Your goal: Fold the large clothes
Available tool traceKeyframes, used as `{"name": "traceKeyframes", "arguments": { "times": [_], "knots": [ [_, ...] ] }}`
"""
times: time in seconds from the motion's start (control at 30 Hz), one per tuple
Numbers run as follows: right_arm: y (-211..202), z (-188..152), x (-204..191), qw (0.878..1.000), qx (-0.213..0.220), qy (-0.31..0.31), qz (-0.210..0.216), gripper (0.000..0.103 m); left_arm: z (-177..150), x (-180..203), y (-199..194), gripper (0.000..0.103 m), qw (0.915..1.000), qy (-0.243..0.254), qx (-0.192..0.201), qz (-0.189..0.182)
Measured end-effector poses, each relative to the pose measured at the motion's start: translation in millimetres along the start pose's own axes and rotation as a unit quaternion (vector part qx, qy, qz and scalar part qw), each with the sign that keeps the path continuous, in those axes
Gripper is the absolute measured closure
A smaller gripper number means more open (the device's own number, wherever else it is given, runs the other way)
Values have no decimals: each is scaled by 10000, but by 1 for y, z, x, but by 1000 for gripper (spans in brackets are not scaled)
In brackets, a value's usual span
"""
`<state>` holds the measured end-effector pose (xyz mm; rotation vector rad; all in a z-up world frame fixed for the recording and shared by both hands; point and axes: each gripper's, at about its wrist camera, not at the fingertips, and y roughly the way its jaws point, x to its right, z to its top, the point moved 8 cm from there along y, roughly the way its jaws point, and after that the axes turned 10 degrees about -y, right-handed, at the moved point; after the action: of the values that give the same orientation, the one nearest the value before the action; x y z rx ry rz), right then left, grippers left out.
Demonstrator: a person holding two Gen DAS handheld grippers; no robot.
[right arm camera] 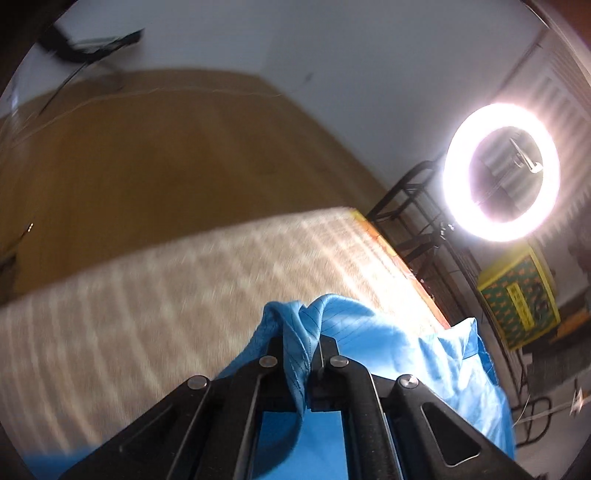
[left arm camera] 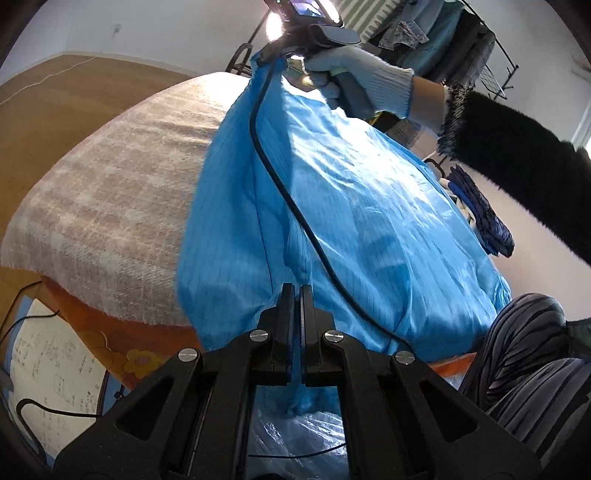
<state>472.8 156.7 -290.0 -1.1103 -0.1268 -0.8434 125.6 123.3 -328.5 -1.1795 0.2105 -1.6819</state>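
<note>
A large shiny blue garment (left arm camera: 351, 221) lies spread over the blanket-covered table (left arm camera: 122, 206). My left gripper (left arm camera: 297, 295) is shut on the garment's near edge, a thin strip of blue cloth pinched between its pads. At the garment's far end, a gloved hand (left arm camera: 369, 85) holds my right gripper (left arm camera: 264, 59). In the right wrist view my right gripper (right arm camera: 301, 343) is shut on a bunched fold of the blue garment (right arm camera: 388, 350), lifted a little above the checked blanket (right arm camera: 166, 295).
A black cable (left arm camera: 295, 206) trails across the garment from the right gripper. A dark blue folded cloth (left arm camera: 484, 214) sits at the table's right edge. A person's striped knees (left arm camera: 528, 354) are at lower right. A bright ring light (right arm camera: 502, 173), a clothes rack (left arm camera: 443, 33) and a yellow box (right arm camera: 521, 295) stand beyond the table.
</note>
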Motion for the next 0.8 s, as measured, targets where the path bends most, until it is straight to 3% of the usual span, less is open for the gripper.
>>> {"name": "traceKeyframes", "arguments": {
  "times": [0.17, 0.23, 0.3, 0.37, 0.4, 0.6, 0.7, 0.8],
  "knots": [
    [37, 4, -22, 9984, -348, 333, 281, 103, 0, -1, 4, 103, 10000, -76, -32, 28],
    [59, -4, -31, 9945, -689, 322, 718, 98, 1, 0, 2, 103, 9999, -89, -18, 50],
    [61, -8, -32, 9937, -794, 290, 736, 83, 2, 0, -2, 103, 9999, -93, 17, 63],
    [51, -6, -25, 9930, -662, 370, 910, 61, 4, -1, -7, 103, 9998, -123, 76, 117],
    [44, -5, -20, 9910, -603, 441, 1107, 54, 3, -3, -11, 103, 9997, -167, 110, 153],
    [-25, -15, 21, 9894, -184, 621, 1301, 48, -4, -18, -31, 101, 9985, -391, 238, 296],
    [-70, -30, 42, 9833, 89, 962, 1544, 46, -13, -25, -33, 80, 9979, -387, 213, 479],
    [-108, -48, 55, 9784, 294, 1104, 1723, 45, -19, -28, -34, 79, 9977, -383, 277, 490]
  ]
}}
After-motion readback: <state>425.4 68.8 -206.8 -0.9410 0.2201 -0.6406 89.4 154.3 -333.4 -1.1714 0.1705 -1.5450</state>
